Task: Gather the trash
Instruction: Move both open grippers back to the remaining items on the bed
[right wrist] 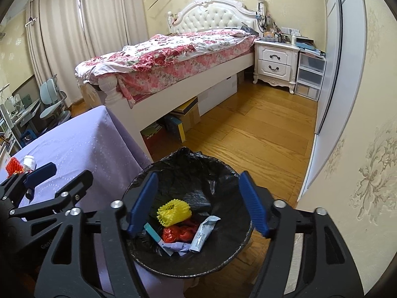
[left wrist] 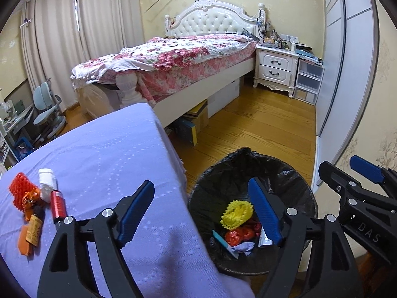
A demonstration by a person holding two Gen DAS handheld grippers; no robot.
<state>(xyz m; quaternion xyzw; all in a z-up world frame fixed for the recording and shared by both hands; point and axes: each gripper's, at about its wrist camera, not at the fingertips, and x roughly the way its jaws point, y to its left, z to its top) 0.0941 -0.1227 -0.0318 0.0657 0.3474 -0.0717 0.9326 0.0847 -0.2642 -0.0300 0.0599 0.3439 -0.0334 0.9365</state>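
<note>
A bin lined with a black bag (right wrist: 188, 155) stands on the floor beside the lilac-covered table (left wrist: 111, 154). In it lie a yellow foam net (right wrist: 173, 212), a red crumpled wrapper (right wrist: 177, 233), a white sachet (right wrist: 204, 233) and a purple tissue (right wrist: 177, 247). My right gripper (right wrist: 198, 176) hangs open over the bin with nothing between its pads. My left gripper (left wrist: 199, 186) is open too, empty, straddling the table edge and the bin (left wrist: 248, 156). On the table's left lie a red foam net (left wrist: 21, 191), a white bottle (left wrist: 47, 181), a red cylinder (left wrist: 57, 206) and orange wrappers (left wrist: 31, 233).
A bed with a floral quilt (left wrist: 173, 59) fills the room's middle, with boxes (left wrist: 196, 119) under it. A white nightstand (left wrist: 275, 67) and plastic drawers (left wrist: 309, 79) stand by the wardrobe's sliding doors (left wrist: 347, 62). A desk chair (left wrist: 47, 109) sits far left. Wooden floor (left wrist: 260, 124) lies beyond the bin.
</note>
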